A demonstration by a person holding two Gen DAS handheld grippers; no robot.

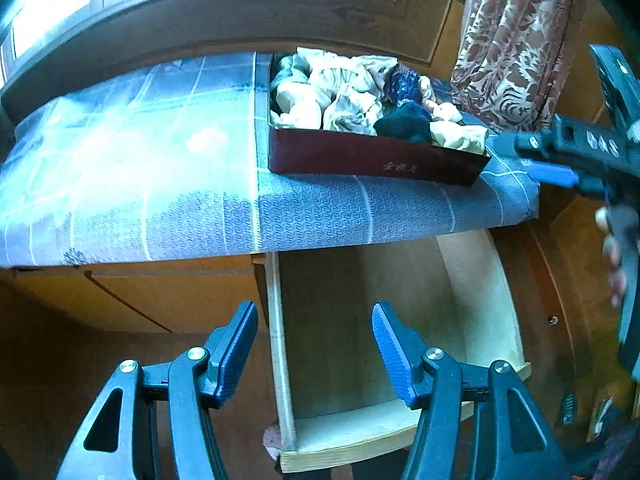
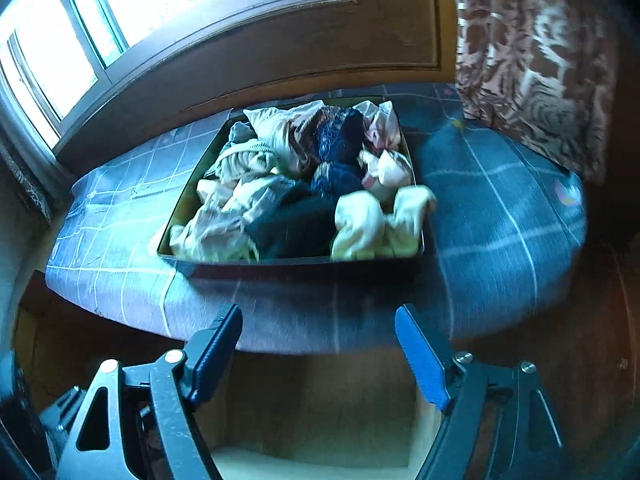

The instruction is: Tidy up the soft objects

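Note:
A dark red box (image 1: pixel 372 162) full of bundled soft items, cream, pink and dark blue (image 1: pixel 352 96), sits on a blue checked cloth (image 1: pixel 160 184) over a wooden cabinet. Below it a wooden drawer (image 1: pixel 484 304) stands pulled out and bare inside. My left gripper (image 1: pixel 316 344) is open and empty above the drawer. My right gripper (image 2: pixel 318 344) is open and empty, in front of the box (image 2: pixel 188 196) and its pile of soft items (image 2: pixel 304 184), above the drawer (image 2: pixel 320 396). The right gripper also shows in the left wrist view (image 1: pixel 556 172), beside the box's right end.
A patterned brown curtain (image 1: pixel 516 44) hangs at the right, close behind the box. A window (image 2: pixel 168 4) runs along the back wall. A closed drawer front (image 1: pixel 160 300) lies left of the open drawer.

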